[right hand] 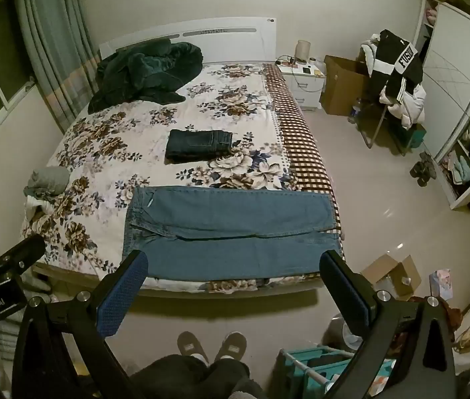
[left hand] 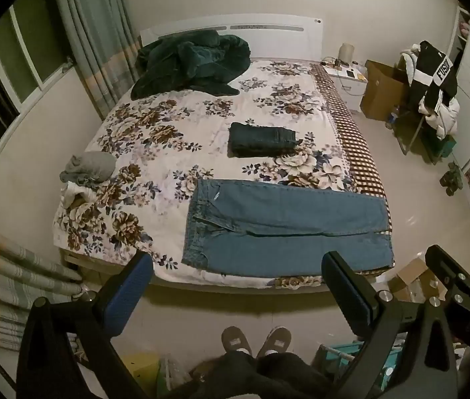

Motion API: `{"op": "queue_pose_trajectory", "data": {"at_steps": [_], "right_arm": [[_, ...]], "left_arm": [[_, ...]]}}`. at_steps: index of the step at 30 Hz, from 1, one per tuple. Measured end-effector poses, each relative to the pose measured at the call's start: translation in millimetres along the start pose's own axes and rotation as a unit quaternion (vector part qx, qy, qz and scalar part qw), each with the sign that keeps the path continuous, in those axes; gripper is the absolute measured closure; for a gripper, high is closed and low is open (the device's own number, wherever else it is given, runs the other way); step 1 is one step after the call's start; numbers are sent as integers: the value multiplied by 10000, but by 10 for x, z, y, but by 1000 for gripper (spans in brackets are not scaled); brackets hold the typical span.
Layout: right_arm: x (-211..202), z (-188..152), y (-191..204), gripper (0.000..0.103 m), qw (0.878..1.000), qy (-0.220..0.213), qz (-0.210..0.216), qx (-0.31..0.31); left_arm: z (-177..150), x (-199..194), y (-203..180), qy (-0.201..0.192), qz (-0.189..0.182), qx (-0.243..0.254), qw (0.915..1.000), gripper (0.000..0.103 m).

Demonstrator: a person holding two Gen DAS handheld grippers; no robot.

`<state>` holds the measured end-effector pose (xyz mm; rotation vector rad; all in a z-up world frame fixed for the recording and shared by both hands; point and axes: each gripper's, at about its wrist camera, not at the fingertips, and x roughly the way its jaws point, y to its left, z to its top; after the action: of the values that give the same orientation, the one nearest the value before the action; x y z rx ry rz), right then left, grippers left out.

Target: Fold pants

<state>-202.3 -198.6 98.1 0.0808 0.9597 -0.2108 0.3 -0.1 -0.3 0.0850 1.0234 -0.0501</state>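
Light blue jeans (left hand: 285,229) lie flat on the near edge of the floral bed, waistband to the left, legs side by side to the right; they also show in the right wrist view (right hand: 231,232). A folded dark pair of pants (left hand: 263,139) rests mid-bed, also in the right wrist view (right hand: 198,144). My left gripper (left hand: 238,266) is open and empty, held back above the floor in front of the bed. My right gripper (right hand: 235,266) is open and empty, likewise short of the jeans.
A dark green blanket (left hand: 191,63) is heaped at the headboard. Grey and white clothes (left hand: 85,173) sit at the bed's left edge. Cardboard boxes (right hand: 391,276), a teal rack (right hand: 318,365) and my slippered feet (right hand: 211,342) are on the floor; a clothes-laden chair (right hand: 394,76) stands right.
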Motion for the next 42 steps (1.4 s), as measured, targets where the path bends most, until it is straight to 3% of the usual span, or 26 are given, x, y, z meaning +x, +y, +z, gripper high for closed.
{"op": "queue_pose_trajectory", "data": {"at_steps": [42], "right_arm": [[-20,79,66,0,10000,14,22,1]], "left_arm": [[-5,-10,2,-72,16,-9,10000,0]]}}
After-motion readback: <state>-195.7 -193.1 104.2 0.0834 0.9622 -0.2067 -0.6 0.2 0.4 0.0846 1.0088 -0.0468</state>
